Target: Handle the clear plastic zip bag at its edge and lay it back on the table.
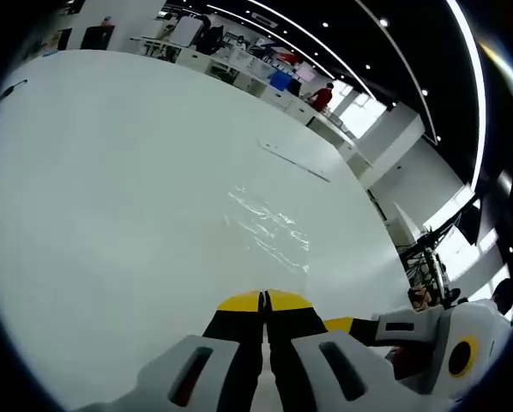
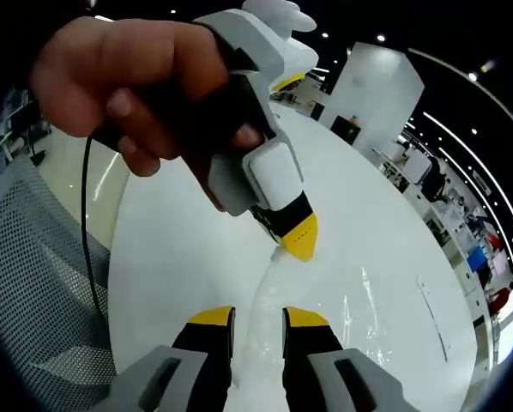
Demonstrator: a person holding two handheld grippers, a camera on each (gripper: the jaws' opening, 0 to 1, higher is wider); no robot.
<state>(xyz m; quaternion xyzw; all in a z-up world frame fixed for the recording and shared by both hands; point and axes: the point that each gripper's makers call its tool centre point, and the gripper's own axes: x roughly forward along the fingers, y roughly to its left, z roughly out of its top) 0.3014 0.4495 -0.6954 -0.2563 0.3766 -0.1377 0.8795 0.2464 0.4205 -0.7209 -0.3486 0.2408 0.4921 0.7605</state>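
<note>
Clear zip bag (image 1: 269, 227) lying crumpled on the white table (image 1: 111, 189), one edge lifted.

The left gripper (image 2: 298, 245) has its 2 jaws pinched together on the bag's raised edge; the right gripper (image 2: 258, 319) holds its jaws apart either side of that edge. Desks (image 1: 239, 64) and ceiling light strips (image 1: 325, 43) stand beyond; a mesh chair (image 2: 33, 283) is beside the table.

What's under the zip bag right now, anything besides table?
Through the clear zip bag shows just the white table. The left claw pinches its near edge, lifted off the surface; the pinched part is hidden.
</note>
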